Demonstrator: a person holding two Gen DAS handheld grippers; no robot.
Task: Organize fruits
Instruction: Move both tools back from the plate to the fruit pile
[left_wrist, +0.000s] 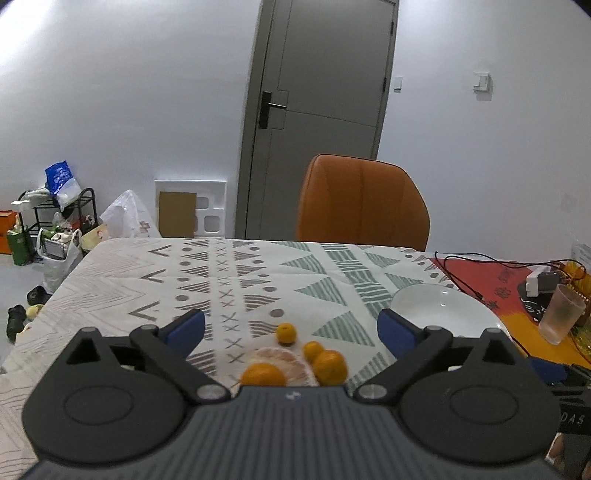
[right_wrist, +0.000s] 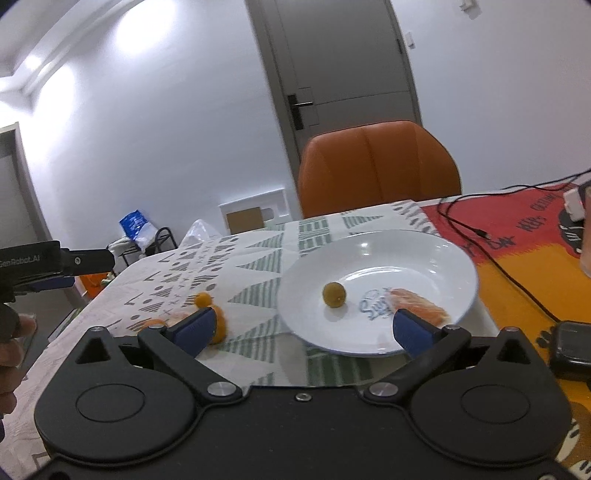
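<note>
White walls, a grey door, an orange chair (left_wrist: 364, 201) pulled up at the far edge, and in front of it the worktop (left_wrist: 122, 280) under a patterned cloth.

Left gripper (left_wrist: 291, 326) hangs low over the cloth, fingers (left_wrist: 186, 326) spread wide, nothing between them. Right below its nose sits the loose fruit: a peeled citrus piece (left_wrist: 279, 363) lying flat, with small orange fruits (left_wrist: 328, 365) crowded around it, one at the near edge, two on its right, and one more a little farther out. They sit between the finger lines and just short of the tips, so a short drop forward looks enough to reach them.

Over to the right, the white plate (right_wrist: 436, 251). It carries an olive-green round fruit (right_wrist: 334, 294) near its middle and an orange peeled segment (right_wrist: 417, 304) on the near right side. The right gripper (right_wrist: 304, 328) hovers at the plate's near rim, its fingers (right_wrist: 412, 330) also wide and empty.

So here is the picture: the fruits lie left of the plate, well inside the left gripper's reach, while the right one is parked at the plate. The left looks the nearer for the next pick, then a carry rightward to the plate. These round ones may roll if nudged.
</note>
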